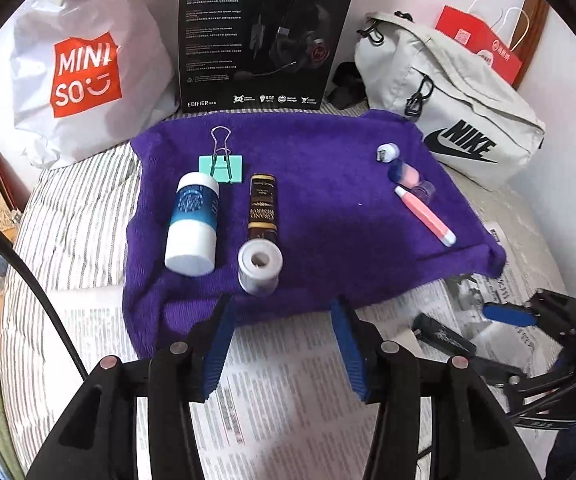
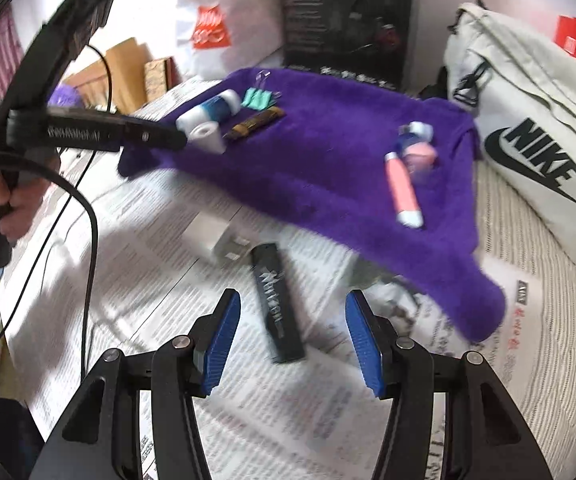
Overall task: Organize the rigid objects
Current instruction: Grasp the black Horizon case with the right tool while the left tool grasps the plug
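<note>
- The left gripper (image 1: 283, 340), black with blue ribbed pads, is seen with its jaws standing apart and nothing between them; it is held above the near edge of the purple fleece towel (image 1: 328, 208).
- The right gripper (image 2: 294, 344) is also seen with jaws apart; nothing is clamped, and the flat black rectangular bar with white lettering (image 2: 277, 304) lies on the newspaper (image 2: 159, 240) ahead of the pads, not touched by them.
- Just beside the far end of this bar, a small white cube-shaped plug (image 2: 217, 240) is seen on the newspaper, though it is blurred.
- On the left part of the towel four things are placed close together: a white cylinder with a blue band (image 1: 191, 224), a mint-green binder clip with wire handles (image 1: 221, 160), a dark brown tube with gold print (image 1: 261, 210) and a white roll with a hole (image 1: 259, 264).
- The roll touches the near end of the brown tube.
- On the right part of the towel a pink and white pen-shaped stick (image 1: 426, 216) is laid, with a pink and blue small object (image 1: 406, 174) and a small white cap (image 1: 387, 153) near its far end.
- Behind the towel a white shopping bag with an orange logo (image 1: 83, 72), a black headset box (image 1: 263, 36) and a pale grey sling bag (image 1: 448, 92) are standing.
</note>
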A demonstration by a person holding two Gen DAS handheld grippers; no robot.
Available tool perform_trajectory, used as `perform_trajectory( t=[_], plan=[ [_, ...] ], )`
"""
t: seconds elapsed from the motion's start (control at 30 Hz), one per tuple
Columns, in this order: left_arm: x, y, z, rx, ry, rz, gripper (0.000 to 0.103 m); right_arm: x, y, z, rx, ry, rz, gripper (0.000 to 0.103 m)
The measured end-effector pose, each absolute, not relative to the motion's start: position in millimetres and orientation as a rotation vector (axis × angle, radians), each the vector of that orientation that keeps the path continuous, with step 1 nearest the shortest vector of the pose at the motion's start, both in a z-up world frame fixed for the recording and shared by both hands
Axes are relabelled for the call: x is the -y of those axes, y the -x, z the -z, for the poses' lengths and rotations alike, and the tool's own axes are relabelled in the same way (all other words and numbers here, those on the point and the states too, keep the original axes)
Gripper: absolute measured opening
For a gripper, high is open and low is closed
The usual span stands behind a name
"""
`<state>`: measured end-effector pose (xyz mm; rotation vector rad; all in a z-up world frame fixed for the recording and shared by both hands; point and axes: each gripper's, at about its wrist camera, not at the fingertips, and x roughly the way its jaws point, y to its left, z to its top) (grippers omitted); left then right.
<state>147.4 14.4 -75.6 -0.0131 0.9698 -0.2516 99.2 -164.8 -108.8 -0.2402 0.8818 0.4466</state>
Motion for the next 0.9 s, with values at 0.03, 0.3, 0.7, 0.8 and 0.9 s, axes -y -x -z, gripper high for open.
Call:
perform_trajectory(
  t=[0.03, 0.3, 0.7, 0.8, 0.9],
  plan=[
    [-15, -144, 76, -0.969, 0.015, 0.252, 0.047, 162, -98, 111, -0.881, 0.253, -0.449, 0.054],
    [-21, -123, 79, -0.971, 0.02, 0.243, 0.047, 147, -109, 134, -0.877, 0.315, -0.432, 0.034],
    [-18, -115, 87, -0.975, 0.024, 0.273, 0.047, 187, -104, 120, -0.874, 0.129, -0.218, 0.022],
    [-12, -115, 90, -0.981, 0.02, 0.291, 0.047, 189, -107, 127, -0.901, 0.136, -0.198, 0.022],
    [-7, -114, 93, -0.984, 0.006, 0.305, 0.047, 188, -106, 133, -0.902, 0.148, -0.183, 0.024]
  ],
)
